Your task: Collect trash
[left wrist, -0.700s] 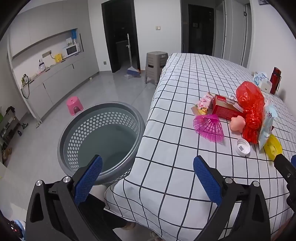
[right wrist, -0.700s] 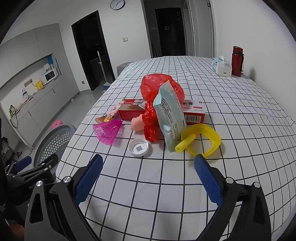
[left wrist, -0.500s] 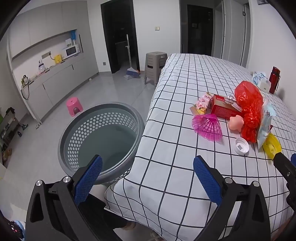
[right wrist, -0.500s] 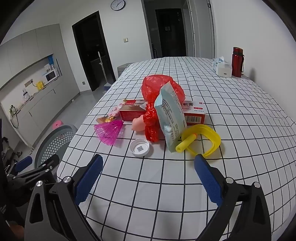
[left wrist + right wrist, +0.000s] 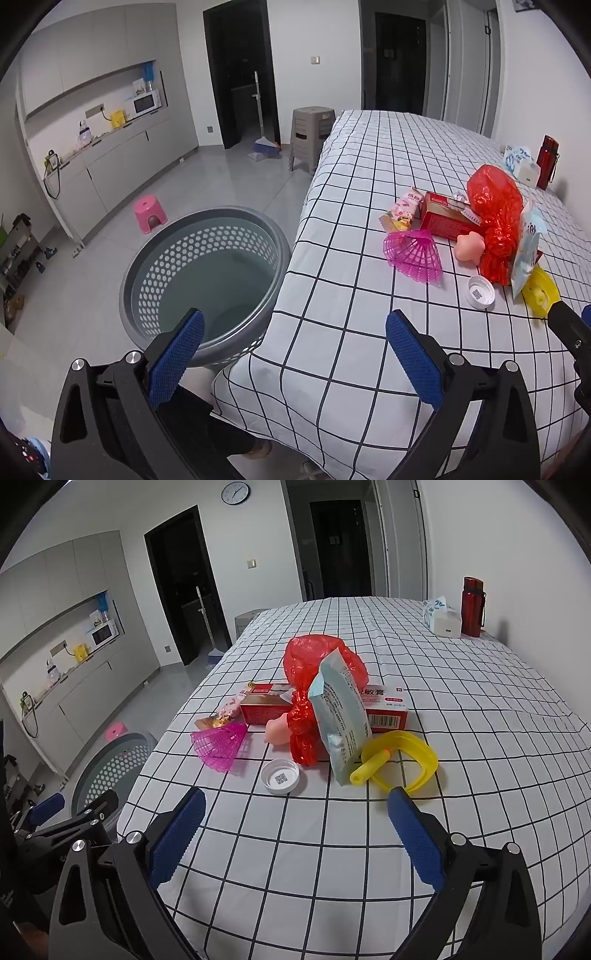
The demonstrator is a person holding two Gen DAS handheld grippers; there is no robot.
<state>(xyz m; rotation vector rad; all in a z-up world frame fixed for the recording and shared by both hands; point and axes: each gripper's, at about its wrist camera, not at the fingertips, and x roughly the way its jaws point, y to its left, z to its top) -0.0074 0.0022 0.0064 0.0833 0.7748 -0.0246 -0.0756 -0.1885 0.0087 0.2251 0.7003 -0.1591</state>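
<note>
Two matching black hand-held grippers with blue finger pads

The left gripper (image 5: 293, 332) and right gripper (image 5: 295, 812) each have angular black frames with triangular cut-outs, silver round screw heads near the finger bases, and long fingers (image 5: 413, 838) faced with textured blue pads (image 5: 177, 354).

Left wrist view looked down from above the table's near corner, facing the grey basket (image 5: 207, 273) on the floor and the checked tablecloth (image 5: 351, 332). Right wrist view sat low over the cloth, nearer the trash pile (image 5: 325, 716). Both shared pile, basket and the far doorways.
</note>
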